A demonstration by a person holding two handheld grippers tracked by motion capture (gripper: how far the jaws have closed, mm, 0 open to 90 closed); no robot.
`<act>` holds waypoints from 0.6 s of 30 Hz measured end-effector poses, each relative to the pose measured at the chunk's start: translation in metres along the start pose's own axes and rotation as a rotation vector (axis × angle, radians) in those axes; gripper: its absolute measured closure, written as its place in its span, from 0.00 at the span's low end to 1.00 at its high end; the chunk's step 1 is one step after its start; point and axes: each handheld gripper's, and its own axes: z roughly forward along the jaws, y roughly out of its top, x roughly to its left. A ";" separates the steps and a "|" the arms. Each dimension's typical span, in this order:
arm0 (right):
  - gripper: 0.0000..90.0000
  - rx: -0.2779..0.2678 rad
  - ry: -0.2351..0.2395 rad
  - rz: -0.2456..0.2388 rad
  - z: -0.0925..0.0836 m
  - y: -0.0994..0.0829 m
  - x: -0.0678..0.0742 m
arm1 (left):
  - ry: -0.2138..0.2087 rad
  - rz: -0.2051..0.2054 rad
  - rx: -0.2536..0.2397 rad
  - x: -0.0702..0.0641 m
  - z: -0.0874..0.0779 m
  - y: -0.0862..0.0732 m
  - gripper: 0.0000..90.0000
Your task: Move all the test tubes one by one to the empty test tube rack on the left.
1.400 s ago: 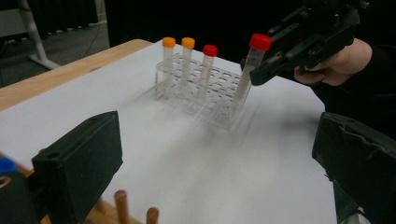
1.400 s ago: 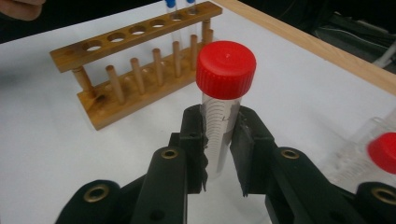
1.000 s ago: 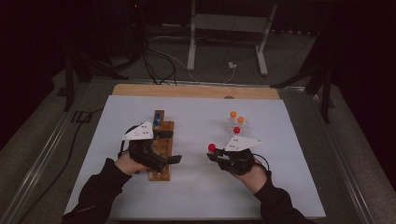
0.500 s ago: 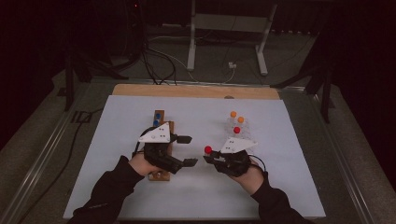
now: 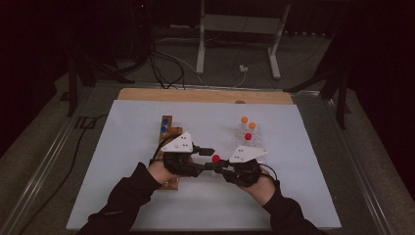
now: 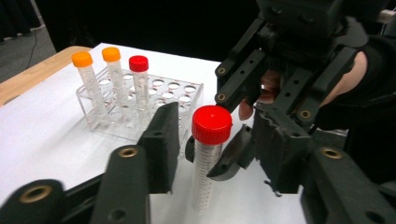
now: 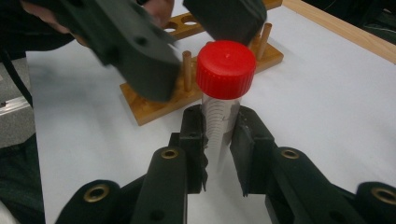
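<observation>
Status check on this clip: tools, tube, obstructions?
Right tool shut on red-capped tube, upright. Left tool jaws just closing around its cap, not yet pressing. Nothing in the way; clear rack behind.

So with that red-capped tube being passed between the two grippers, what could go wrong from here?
The right gripper pinches the red-capped tube low on its clear body, so it could tilt or slip.

The left gripper has just been closing around the tube's top, but its pads do not press on it yet; if the right lets go early, the tube drops onto the table.

An off-centre closing could knock the tube sideways. The clear rack stands close behind.
</observation>
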 end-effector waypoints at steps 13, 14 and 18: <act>0.74 -0.019 -0.013 -0.003 -0.003 0.002 0.001 | 0.005 0.019 0.002 0.004 0.000 0.004 0.79; 0.71 -0.026 -0.029 -0.006 -0.005 0.002 0.001 | 0.009 0.015 -0.002 0.005 -0.002 0.005 0.79; 0.62 -0.051 -0.042 0.014 -0.009 0.002 -0.003 | 0.041 0.008 -0.015 0.013 -0.016 0.010 0.79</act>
